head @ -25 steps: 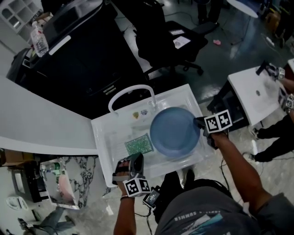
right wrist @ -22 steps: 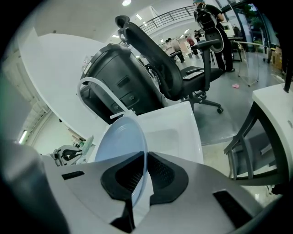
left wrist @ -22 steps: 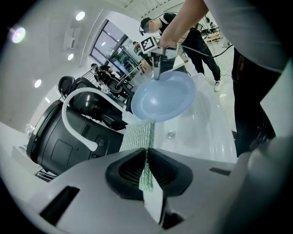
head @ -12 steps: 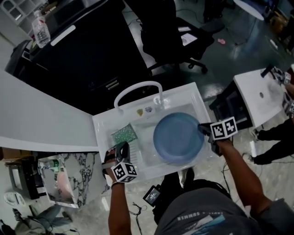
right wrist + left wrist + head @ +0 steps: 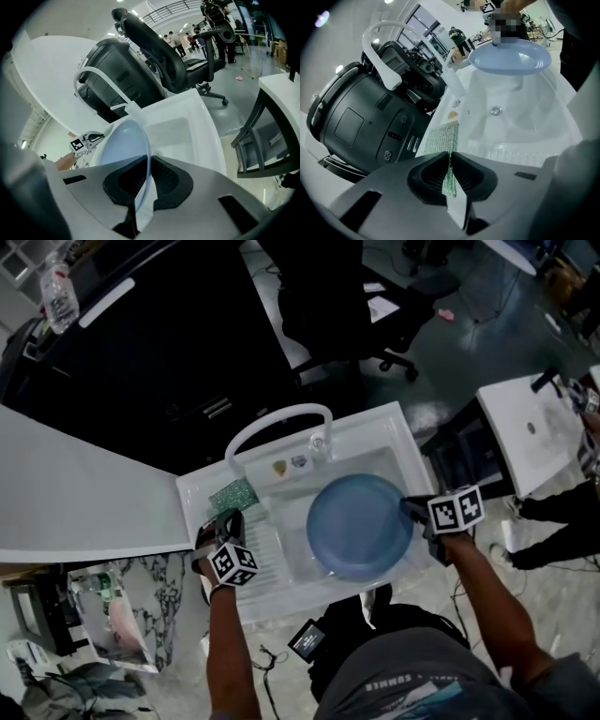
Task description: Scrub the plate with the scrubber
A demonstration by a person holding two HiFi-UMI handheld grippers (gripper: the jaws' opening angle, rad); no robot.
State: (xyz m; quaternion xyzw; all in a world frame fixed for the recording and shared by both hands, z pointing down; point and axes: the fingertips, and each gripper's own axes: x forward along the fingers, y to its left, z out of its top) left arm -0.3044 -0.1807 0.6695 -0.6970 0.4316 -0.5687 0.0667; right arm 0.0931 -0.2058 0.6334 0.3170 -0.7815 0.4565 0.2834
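Two firm grips: scrubber [image 5: 439, 140] left, plate [image 5: 359, 526] right.
Only the left gripper view showed my left gripper [image 5: 449, 157] pinching the green scrubber at the white sink's [image 5: 380, 437] left edge; my right gripper [image 5: 149, 161] nipped the blue plate's rim over the basin. Beyond stood an office chair [image 5: 323, 306].

My right gripper [image 5: 149, 159] pinches the rim of the blue plate [image 5: 123, 143], held edge-on over the white sink [image 5: 192, 124]. Behind the sink, a white faucet [image 5: 97, 76] arches, with a black office chair [image 5: 161, 54] beyond.
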